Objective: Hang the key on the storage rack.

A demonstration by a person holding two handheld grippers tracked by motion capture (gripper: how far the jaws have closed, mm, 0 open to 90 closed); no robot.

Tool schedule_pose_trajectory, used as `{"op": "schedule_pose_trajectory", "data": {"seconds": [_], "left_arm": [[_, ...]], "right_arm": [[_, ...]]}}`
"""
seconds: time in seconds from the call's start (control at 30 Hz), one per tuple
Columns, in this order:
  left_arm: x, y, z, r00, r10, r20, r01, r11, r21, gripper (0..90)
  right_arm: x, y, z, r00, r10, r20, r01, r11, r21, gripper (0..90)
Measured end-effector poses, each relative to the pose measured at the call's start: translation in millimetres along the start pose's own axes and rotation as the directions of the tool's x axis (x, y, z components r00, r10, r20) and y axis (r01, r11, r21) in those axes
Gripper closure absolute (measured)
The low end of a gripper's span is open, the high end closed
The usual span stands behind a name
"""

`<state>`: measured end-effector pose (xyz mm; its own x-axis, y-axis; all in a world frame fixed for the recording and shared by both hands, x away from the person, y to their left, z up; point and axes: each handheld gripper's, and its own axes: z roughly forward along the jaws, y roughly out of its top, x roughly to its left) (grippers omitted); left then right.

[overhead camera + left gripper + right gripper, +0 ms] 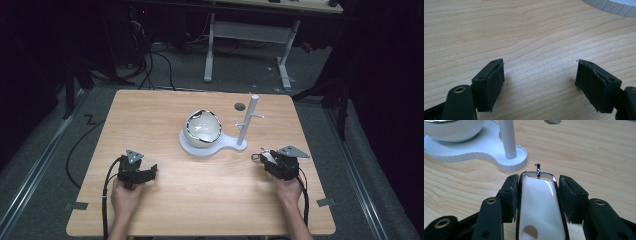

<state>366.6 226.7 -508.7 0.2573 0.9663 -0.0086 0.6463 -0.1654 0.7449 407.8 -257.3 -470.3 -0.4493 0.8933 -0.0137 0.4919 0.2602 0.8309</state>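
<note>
White flat tag with dark metal rim (540,206), rounded-rectangle shape, round hole near one end, small twisted metal loop at far end; clamped edge-on between right gripper (539,195) fingers, near right of bench. White stand (215,142): flat base, upright post with pegs. Glossy white bowl-shaped object (201,128) on base, bench centre.

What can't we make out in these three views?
- White tag in the right claw: its near end is cut off by the bottom edge of the right gripper view; too small in the high view to identify.
- Bowl interior: glare hides whatever is inside, high view.
- White stand: just a corner, cut by the top edge of the left gripper view.
- Left claw: open; the jaw bases run past the bottom edge.
</note>
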Motion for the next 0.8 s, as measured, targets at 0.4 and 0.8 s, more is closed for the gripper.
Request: {"op": "schedule_pose_trajectory", "data": {"seconds": [0.4,0.8], "left_arm": [[0.0,0.0,0.0,1.0000,0.000,0.000,0.000,1.0000,0.000,23.2],[0.0,0.0,0.0,1.0000,0.000,0.000,0.000,1.0000,0.000,23.2]], "right_arm": [[1.6,2.2,-14.6,0.9991,-0.038,0.020,0.039,0.998,-0.046,52.2],[0.6,14.0,-29.4,0.9988,-0.049,0.005,0.050,0.995,-0.092,52.4]]}}
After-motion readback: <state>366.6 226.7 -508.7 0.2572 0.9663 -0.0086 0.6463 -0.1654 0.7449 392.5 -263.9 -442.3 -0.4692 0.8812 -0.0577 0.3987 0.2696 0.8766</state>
